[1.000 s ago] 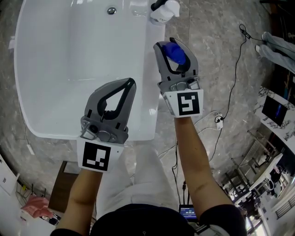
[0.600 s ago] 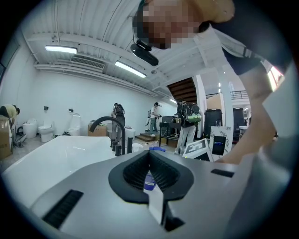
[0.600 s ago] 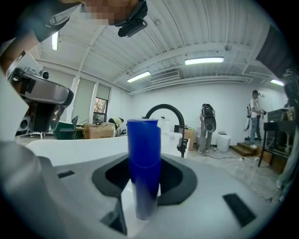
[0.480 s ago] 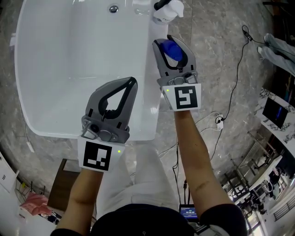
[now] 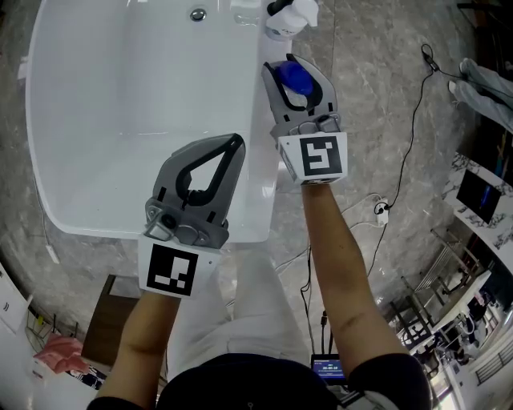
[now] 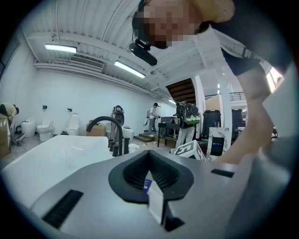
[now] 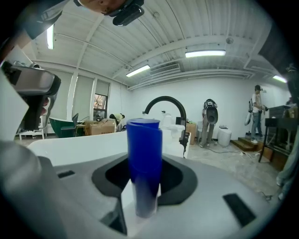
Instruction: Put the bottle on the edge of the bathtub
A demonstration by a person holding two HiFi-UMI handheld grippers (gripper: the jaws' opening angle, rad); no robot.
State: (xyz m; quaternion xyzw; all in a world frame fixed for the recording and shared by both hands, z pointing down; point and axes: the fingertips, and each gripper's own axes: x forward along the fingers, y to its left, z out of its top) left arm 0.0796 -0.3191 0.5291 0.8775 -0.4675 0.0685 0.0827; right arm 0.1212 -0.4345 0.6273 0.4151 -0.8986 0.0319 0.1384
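Grey marble floor (image 5: 377,104) surrounds a white bathtub (image 5: 258,120), with a black cable (image 5: 413,104) trailing across the floor to the right.

From the head view, the right gripper (image 5: 290,62) hangs over the tub's right edge, near the far corner where the faucet (image 5: 288,12) stands. Its jaws are clamped on a blue bottle (image 5: 293,78), which looks to sit above the outer side of that edge. I cannot tell whether it touches the edge yet. The left gripper (image 5: 232,142) hovers over the tub's near right part with its jaws pressed together and nothing in them.

From the left gripper view, the two pads meet at the tip with nothing between them. The tub and faucet lie beyond.

From the right gripper view, the bottle stands upright between the jaws, gripped on its lower half. The tub's white edge and the arched faucet are behind it.

The edge looks narrow, rounded and glossy, and the bottle is tall and slim. If it is let go while off-centre or tilted, it could topple to the floor or slide into the tub. Opening the jaws before the base rests flat would drop it, and a sideways pull-away could knock it over.
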